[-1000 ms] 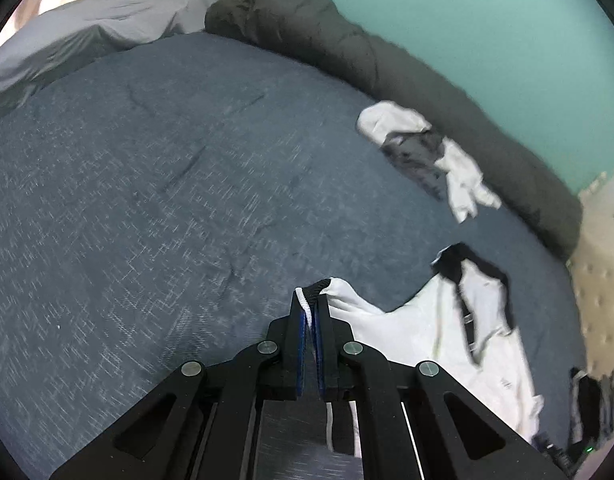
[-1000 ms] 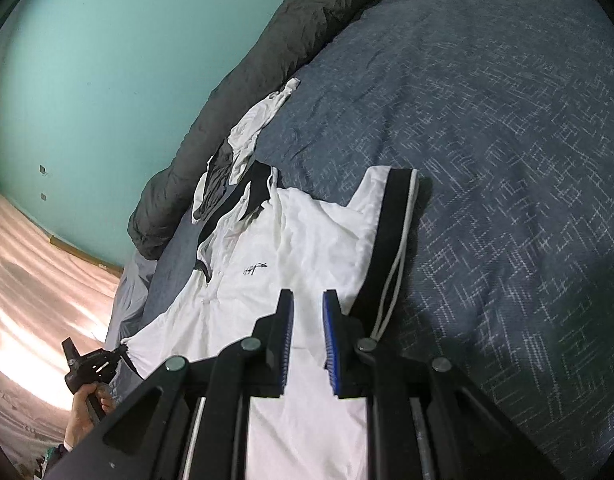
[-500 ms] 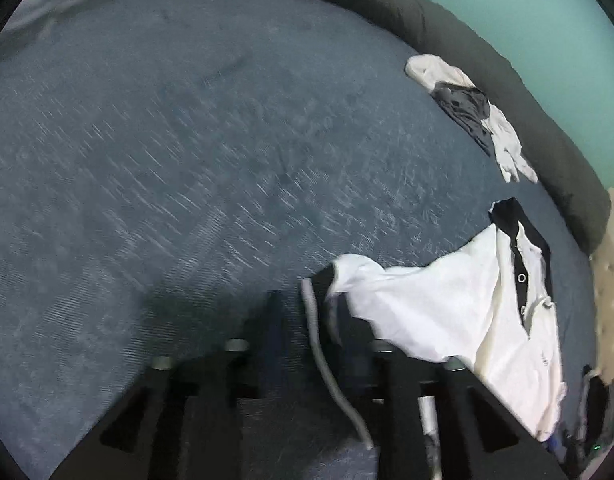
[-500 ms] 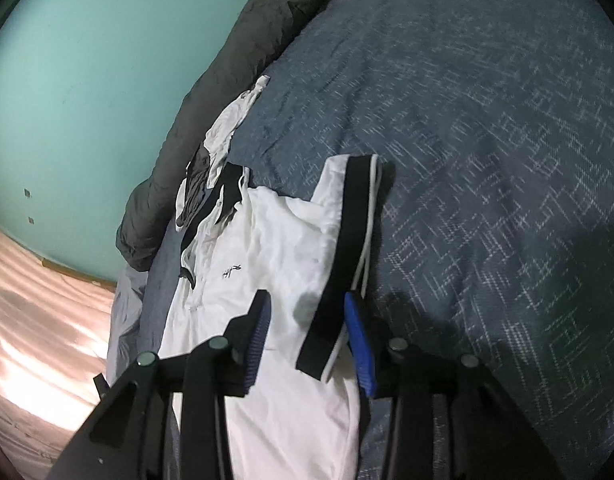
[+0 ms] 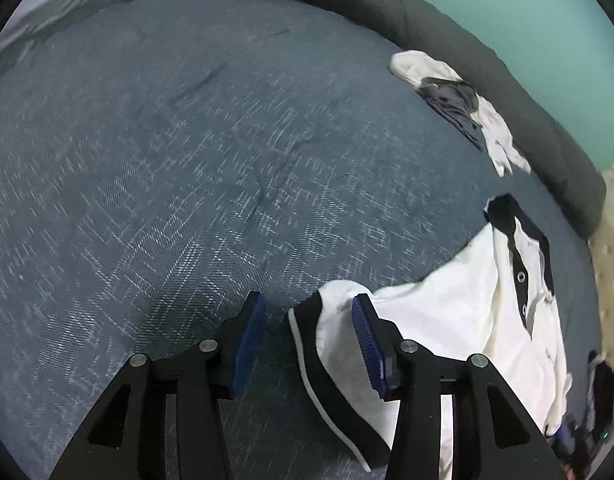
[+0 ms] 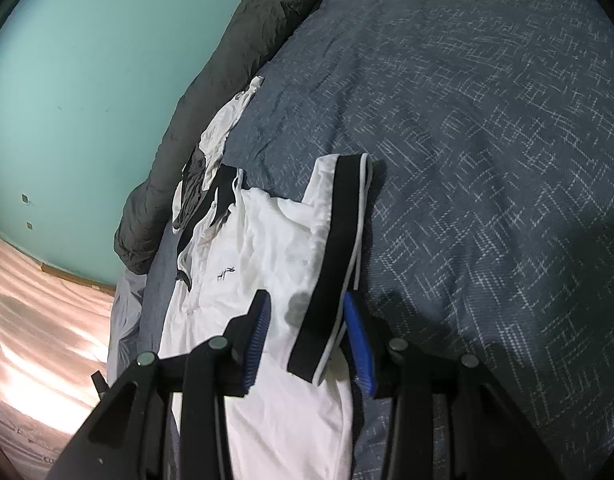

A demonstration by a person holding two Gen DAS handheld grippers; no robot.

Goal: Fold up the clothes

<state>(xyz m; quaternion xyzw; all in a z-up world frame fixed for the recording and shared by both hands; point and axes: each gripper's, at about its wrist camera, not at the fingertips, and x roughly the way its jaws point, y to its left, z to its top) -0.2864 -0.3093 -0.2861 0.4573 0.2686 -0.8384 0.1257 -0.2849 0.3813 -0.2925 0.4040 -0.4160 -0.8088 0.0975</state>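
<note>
Lying flat on woven blue-grey bedspread: white cotton polo shirt, black-trimmed; left gripper and right gripper agape, unclamped.

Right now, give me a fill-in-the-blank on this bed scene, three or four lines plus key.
1. The white polo shirt lies on a bedspread coloured ____.
2. The shirt's sleeve cuff is trimmed in ____.
3. The wall behind the bed is painted ____.
4. Both the left tongs and the right tongs have their jaws ____.

Missing words: blue; black; green; open
</note>
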